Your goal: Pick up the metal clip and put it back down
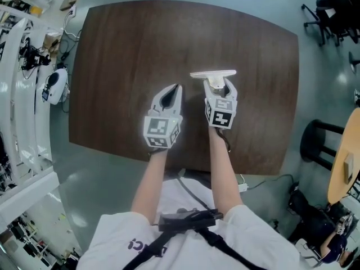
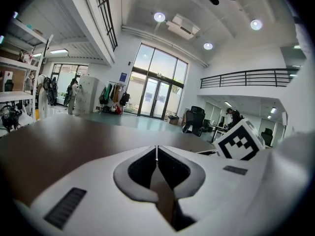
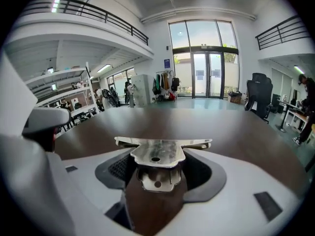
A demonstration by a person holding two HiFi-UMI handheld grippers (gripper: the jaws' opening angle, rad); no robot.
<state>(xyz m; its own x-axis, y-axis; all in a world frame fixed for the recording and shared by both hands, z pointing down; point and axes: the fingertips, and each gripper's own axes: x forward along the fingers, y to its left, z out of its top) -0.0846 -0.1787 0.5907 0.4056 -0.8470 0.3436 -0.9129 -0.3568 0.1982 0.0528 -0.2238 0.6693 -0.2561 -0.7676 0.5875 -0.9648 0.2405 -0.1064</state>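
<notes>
The dark wooden table (image 1: 124, 49) carries the 2 tongs and the metal clip (image 1: 212, 73). Around the table, on the grey floor, white shelving (image 1: 22, 94) lines the left side and a white device (image 1: 55, 86) sits just off the table's left edge. Black office chairs (image 1: 329, 10) stand at the upper right, with a black stool (image 1: 320, 142) and a round light-wood tabletop (image 1: 346, 162) at the right. A cable (image 1: 264, 181) trails along the floor by the table's near right corner.

The left gripper (image 1: 177, 88) rests on the table just beside the right one and clear of the clip. In the left gripper view its 2 jaws meet in a thin line with nothing between them (image 2: 157, 154).

The clip lies near the table's middle, directly at the tip of the right gripper (image 1: 219, 85). Its long flat bar runs crosswise just beyond the fingertips. In the right gripper view the clip (image 3: 157, 154) points its 2 stacked handles back into the gap. The right gripper (image 3: 158, 167) stands wide, and the handles fill that gap, with a pad against each side of them.
</notes>
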